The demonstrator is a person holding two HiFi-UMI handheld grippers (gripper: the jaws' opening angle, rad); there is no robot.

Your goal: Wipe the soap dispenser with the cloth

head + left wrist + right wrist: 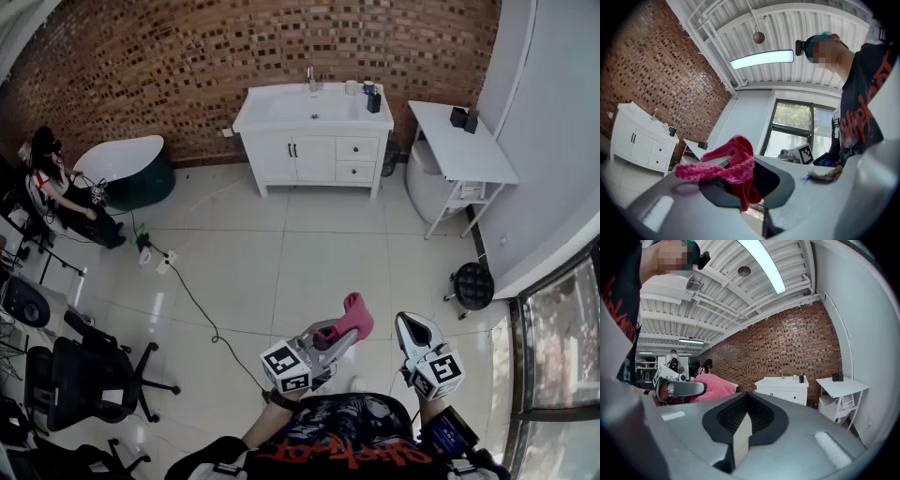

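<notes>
Head view first: any wiping under way?

– None to see. Standing well back on the tiled floor (309, 253), far from the small dark soap dispenser (373, 101). Sits on the right end of the white vanity cabinet (272, 157), beside the basin, against the red brick wall (187, 56).

– And the cloth?

– In hand. Pinched in the left gripper (345, 330): a pink knitted cloth (357, 312), bunched, with loose ends flopping over the tips. Same story in the left gripper view: jaws pressed onto the yarn, a fold hanging down through the gap.

– Right gripper (411, 325)?

– Pressed together on nothing. Pads meeting edge to edge in the right gripper view, no object between. Held just beside the left one, both aimed roughly toward the vanity.

– So, the tally?

– Done, judging by this: cloth picked up and secured. Left: nearly everything else. Crossing the room, bringing the cloth against the dispenser, rubbing over its body and top. Possibly steadying the bottle with the free right gripper, though only a guess.

– Anything underfoot?

– A thin black cable (202, 309) trailing over the tiles, off to the left of the straight line to the vanity.
</notes>
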